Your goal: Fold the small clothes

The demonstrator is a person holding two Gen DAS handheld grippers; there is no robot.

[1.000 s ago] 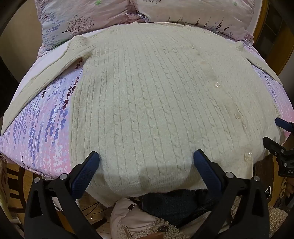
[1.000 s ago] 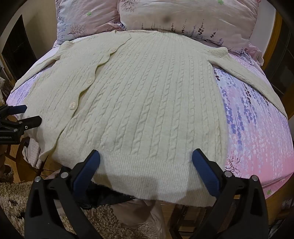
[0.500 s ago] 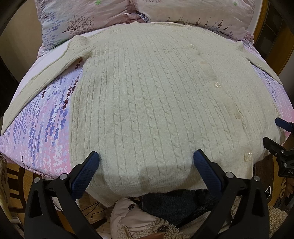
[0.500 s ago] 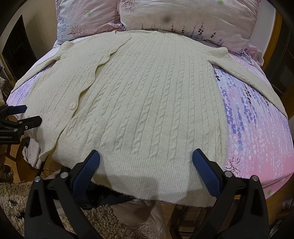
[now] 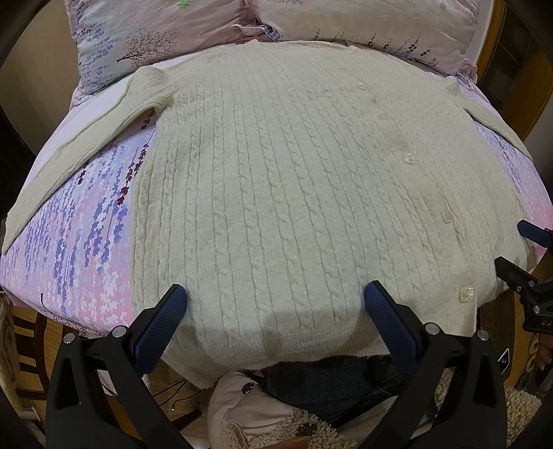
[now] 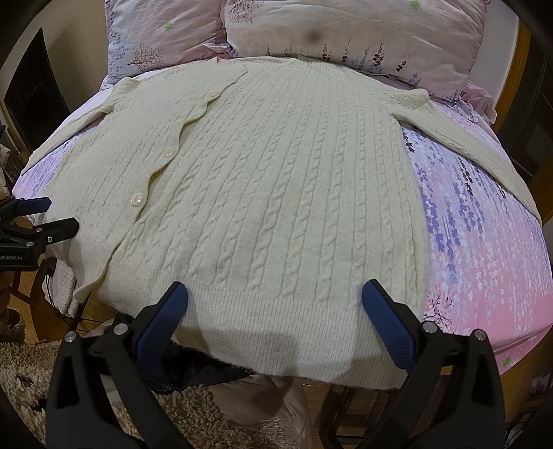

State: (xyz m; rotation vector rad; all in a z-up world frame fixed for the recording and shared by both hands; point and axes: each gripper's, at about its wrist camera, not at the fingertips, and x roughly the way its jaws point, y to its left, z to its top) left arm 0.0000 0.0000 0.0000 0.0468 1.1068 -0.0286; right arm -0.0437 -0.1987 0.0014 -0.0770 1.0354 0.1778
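Observation:
A cream cable-knit cardigan (image 5: pixel 276 193) lies spread flat on the bed, buttoned, sleeves stretched out to both sides; it also shows in the right wrist view (image 6: pixel 276 193). Its hem hangs slightly over the bed's near edge. My left gripper (image 5: pixel 274 311) is open and empty, its blue pads (image 5: pixel 162 324) hovering over the hem's left half. My right gripper (image 6: pixel 274 311) is open and empty over the hem's right half. Each gripper shows at the edge of the other's view: the right one (image 5: pixel 518 255), the left one (image 6: pixel 38 221).
The bed has a pink and purple floral sheet (image 5: pixel 79 248) and two floral pillows (image 6: pixel 345 31) at the far end. A wooden bed frame (image 6: pixel 518 62) runs along the right. Below the near edge are my lap (image 5: pixel 328 383) and a shaggy rug (image 6: pixel 20 362).

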